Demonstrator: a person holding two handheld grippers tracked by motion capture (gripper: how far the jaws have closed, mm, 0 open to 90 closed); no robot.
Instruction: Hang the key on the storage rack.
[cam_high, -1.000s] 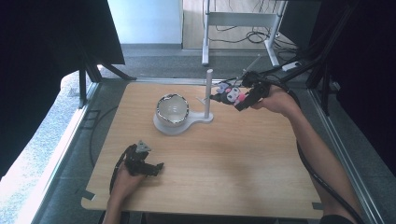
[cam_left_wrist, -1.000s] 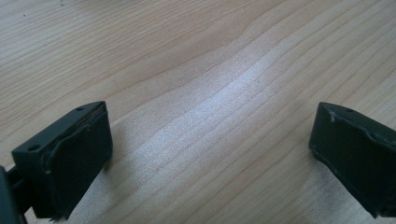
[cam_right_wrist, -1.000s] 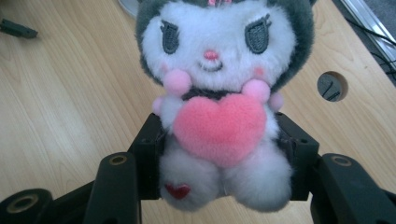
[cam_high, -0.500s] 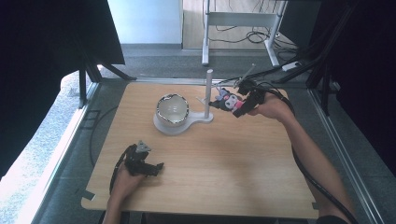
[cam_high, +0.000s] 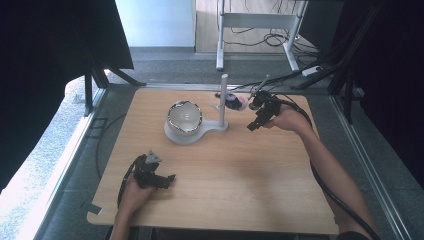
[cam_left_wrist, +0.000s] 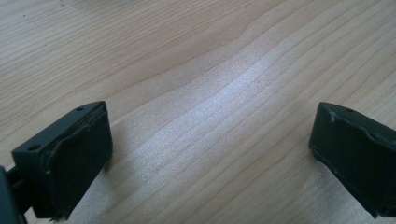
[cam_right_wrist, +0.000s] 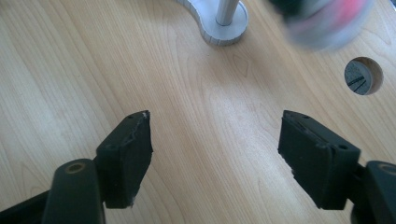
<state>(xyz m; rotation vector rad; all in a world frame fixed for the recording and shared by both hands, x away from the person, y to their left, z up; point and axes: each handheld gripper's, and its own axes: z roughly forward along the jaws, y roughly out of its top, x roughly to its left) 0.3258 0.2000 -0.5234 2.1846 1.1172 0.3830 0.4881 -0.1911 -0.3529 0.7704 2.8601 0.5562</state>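
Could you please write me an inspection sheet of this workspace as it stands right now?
Surface: wooden table, bare wood over most of it, with a round hole near the right gripper.
Job's things: white stand with an upright post; shiny bowl on its base; a pink and dark object, blurred, hangs beside the post.
Clutter: nothing seen.
Grippers: left gripper rests low at the near edge, jaws wide apart, nothing between them. Right gripper is beside the post; its jaws have just been opening, nothing between them.
Cables: one trails from each gripper; more lie on the floor beyond the table.
Surroundings: dark curtains at both sides, a white frame behind.
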